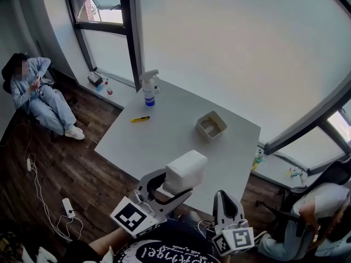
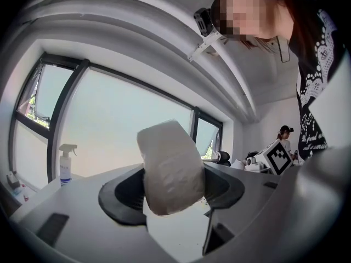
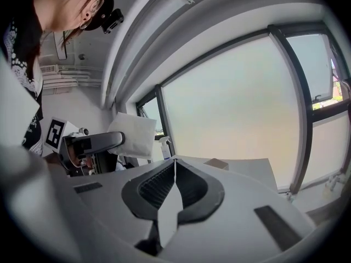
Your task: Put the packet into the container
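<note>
L gripper (image 1: 171,189) grips plain white packet (image 1: 186,169) (R gripper (image 3: 174,174) closed, empty).

packet (image 1: 185,170) w/ matt crinkly wrap, smooth matt table (image 1: 164,140), dark wood floor (image 1: 90,174), clear plastic spray bottle (image 1: 148,91)

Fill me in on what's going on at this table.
A person holds a gripper in each hand. The left gripper is clamped on a white packet, held up over the near edge of the table. The right gripper is shut and empty. The container sits open farther out on the table, and the packet is not yet in it.
</note>
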Demonstrator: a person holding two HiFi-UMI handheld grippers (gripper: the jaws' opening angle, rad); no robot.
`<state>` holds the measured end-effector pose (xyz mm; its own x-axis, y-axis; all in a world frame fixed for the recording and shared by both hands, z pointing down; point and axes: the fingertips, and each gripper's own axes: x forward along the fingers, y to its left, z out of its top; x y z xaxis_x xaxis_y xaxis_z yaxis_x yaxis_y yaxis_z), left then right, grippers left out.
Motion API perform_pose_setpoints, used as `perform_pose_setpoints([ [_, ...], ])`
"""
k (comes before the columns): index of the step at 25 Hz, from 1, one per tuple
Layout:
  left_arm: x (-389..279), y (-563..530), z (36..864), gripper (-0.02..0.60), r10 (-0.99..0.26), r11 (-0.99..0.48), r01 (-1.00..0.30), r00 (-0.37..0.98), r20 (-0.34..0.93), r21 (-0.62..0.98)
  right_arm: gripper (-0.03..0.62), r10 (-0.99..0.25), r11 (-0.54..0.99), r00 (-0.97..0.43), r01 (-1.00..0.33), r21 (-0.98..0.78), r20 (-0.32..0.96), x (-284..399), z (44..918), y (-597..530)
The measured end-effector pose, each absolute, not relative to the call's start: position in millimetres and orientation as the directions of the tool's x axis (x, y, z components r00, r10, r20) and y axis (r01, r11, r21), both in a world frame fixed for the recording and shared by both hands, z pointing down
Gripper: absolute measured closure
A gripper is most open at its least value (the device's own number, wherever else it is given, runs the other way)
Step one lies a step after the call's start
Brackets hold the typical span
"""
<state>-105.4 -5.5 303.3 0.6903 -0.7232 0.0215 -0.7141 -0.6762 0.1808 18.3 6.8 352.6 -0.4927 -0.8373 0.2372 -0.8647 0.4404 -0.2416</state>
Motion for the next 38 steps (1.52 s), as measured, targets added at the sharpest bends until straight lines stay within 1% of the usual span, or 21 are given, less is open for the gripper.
perform_pose_setpoints([
  [6, -106.9, -0.4, 312.9, 0.299, -0.724, -0.665, -0.716, 0.688, 0.05, 0.211, 0.577, -0.834, 0.445, -0.497, -0.863, -0.239, 0.24, 18.5, 352.3, 6.7],
  [11, -106.6, -4.0, 312.6, 0.299, -0.738, -0.65, -0.732, 0.672, 0.057, 0.206, 0.577, -0.83, 0.448, -0.503, -0.858, -0.25, 0.239, 22.8, 355.0, 3.8],
  [18, -80.4, -26.4, 314.9, 0.299, -0.747, -0.636, -0.742, 0.661, 0.074, 0.211, 0.577, -0.815, 0.461, -0.523, -0.846, -0.268, 0.248, 44.6, 359.4, -16.7],
  [25, -66.7, -35.6, 311.1, 0.299, -0.759, -0.621, -0.749, 0.648, 0.061, 0.229, 0.577, -0.807, 0.466, -0.529, -0.844, -0.265, 0.265, 59.0, 360.5, -31.6],
  [34, -57.5, -53.3, 318.1, 0.299, -0.777, -0.594, -0.774, 0.622, 0.09, 0.222, 0.577, -0.794, 0.478, -0.546, -0.832, -0.281, 0.265, 76.4, 364.7, -50.7],
  [38, -42.6, -62.2, 318.8, 0.299, -0.771, -0.603, -0.764, 0.632, 0.077, 0.23, 0.577, -0.799, 0.474, -0.539, -0.837, -0.273, 0.266, 90.4, 366.3, -58.5],
])
